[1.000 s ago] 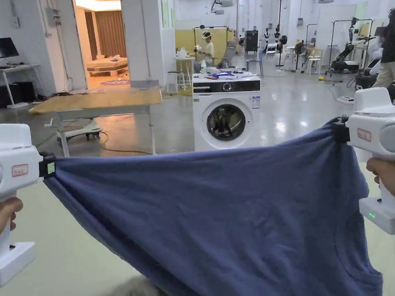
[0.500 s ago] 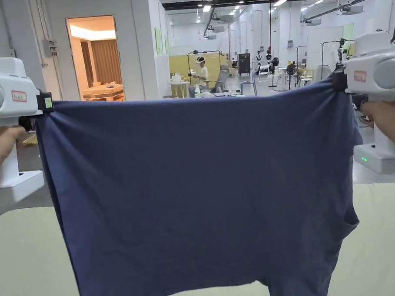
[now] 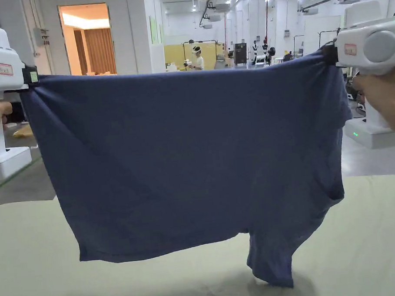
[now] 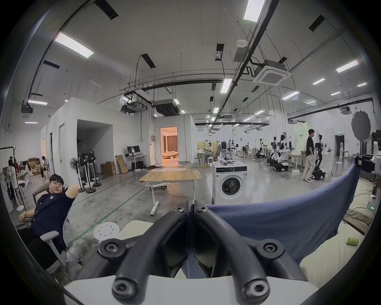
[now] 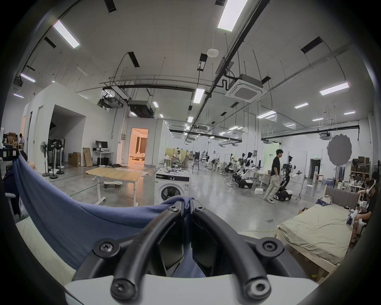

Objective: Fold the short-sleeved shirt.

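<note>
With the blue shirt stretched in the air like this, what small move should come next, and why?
Probably lower both hands together and lay it flat. The dark blue short-sleeved shirt hangs by its top edge between the left gripper and right gripper, each shut on a corner, above the pale green padded surface; one lower part droops near it.

Blue shirt (image 3: 193, 155) hangs spread across head view, hiding the hall floor behind it; left gripper (image 3: 32, 77) body cut by frame's left edge, right gripper (image 3: 329, 54) body cut by right edge.
</note>
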`<control>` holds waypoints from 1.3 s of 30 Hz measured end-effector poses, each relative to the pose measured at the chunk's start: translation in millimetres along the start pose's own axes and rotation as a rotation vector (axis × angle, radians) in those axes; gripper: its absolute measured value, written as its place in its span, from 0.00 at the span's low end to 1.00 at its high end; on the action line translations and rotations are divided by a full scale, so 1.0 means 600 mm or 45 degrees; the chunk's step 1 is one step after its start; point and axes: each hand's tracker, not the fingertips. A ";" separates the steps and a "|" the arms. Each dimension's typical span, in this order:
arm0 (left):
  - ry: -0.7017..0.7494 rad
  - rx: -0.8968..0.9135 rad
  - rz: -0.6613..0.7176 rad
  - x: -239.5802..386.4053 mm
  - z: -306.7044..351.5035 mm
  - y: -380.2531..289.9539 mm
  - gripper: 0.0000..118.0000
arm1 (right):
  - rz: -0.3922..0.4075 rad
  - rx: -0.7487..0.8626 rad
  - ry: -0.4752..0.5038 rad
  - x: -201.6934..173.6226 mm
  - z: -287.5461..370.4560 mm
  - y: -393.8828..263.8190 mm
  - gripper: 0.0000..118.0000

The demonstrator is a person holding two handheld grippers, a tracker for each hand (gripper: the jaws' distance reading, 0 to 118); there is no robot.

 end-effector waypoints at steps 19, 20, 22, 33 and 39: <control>-0.088 -0.204 0.141 -0.042 0.148 -0.345 0.00 | 0.024 -0.273 0.019 -0.038 0.215 -0.307 0.03; -0.094 -0.208 0.141 -0.046 0.166 -0.352 0.00 | 0.022 -0.273 0.019 -0.037 0.236 -0.313 0.03; -0.102 -0.191 0.171 -0.059 0.206 -0.372 0.00 | 0.026 -0.271 0.021 -0.034 0.278 -0.328 0.03; -0.160 -0.366 0.256 -0.110 0.397 -0.513 0.00 | 0.066 -0.458 0.092 -0.022 0.467 -0.471 0.03; -0.155 -0.488 0.351 -0.127 0.476 -0.618 0.00 | 0.116 -0.624 0.114 -0.025 0.545 -0.561 0.03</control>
